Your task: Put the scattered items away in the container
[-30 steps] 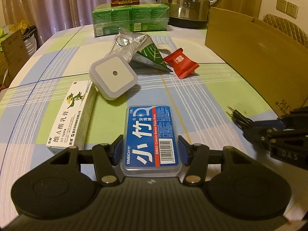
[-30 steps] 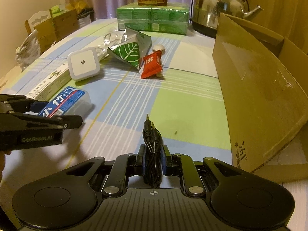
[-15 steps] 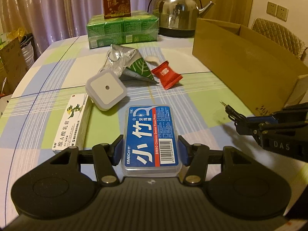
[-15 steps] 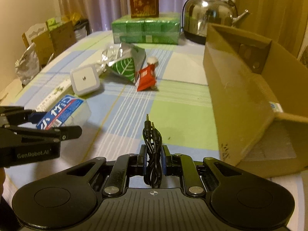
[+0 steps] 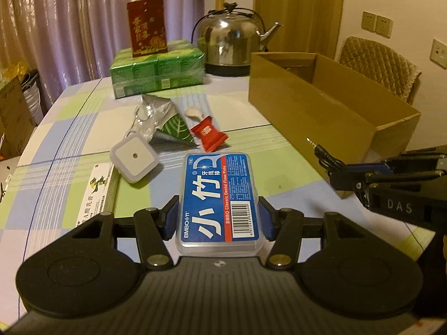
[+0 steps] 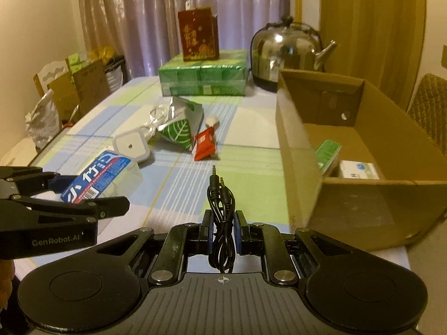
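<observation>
Checked table [image 5: 279, 167]: left tool [image 5: 219, 217] clamps floss box [image 5: 219, 195], right tool [image 6: 222, 230] pinches cable [image 6: 220, 217]; carton [image 6: 363, 209] at two o'clock.

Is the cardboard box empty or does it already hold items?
Not empty. The right wrist view looks into the open-topped cardboard box and shows a green packet and a white box lying inside.

Quick count: two claws, left [image 5: 219, 217] and right [image 6: 222, 233]. One floss pick box [image 5: 219, 198], one audio cable [image 6: 220, 215], one cardboard box [image 5: 329, 111] with maybe two packets inside, hard to tell. One kettle [image 5: 232, 42], one red candy [image 5: 208, 134], one white square plug [image 5: 134, 157].
</observation>
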`<action>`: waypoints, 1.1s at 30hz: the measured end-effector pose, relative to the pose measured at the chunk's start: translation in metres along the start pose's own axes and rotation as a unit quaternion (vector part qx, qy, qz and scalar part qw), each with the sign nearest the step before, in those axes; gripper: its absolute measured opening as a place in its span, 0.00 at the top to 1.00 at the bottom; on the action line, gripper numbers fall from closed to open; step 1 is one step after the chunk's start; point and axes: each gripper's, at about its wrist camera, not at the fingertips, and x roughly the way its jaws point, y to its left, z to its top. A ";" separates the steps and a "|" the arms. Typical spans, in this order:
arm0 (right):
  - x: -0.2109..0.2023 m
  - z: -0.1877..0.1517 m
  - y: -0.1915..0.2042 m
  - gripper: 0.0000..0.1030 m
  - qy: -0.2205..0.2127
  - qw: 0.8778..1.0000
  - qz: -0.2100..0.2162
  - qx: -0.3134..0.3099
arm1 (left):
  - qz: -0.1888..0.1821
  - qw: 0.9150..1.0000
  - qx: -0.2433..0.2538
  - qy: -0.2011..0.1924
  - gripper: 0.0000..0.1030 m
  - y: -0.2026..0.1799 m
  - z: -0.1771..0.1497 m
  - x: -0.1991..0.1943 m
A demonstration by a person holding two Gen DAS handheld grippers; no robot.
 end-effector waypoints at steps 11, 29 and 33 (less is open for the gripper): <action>-0.033 0.001 -0.023 0.89 -0.026 0.999 -0.019 0.026 | -0.013 0.999 0.027 -0.011 0.50 -0.027 0.011 -0.009; -0.056 0.048 -0.107 0.89 -0.085 0.992 -0.077 0.056 | -0.095 0.991 0.073 -0.064 0.50 -0.106 0.096 0.013; -0.051 0.060 -0.131 0.89 -0.087 0.990 -0.093 0.059 | -0.116 0.988 0.076 -0.067 0.50 -0.126 0.115 0.027</action>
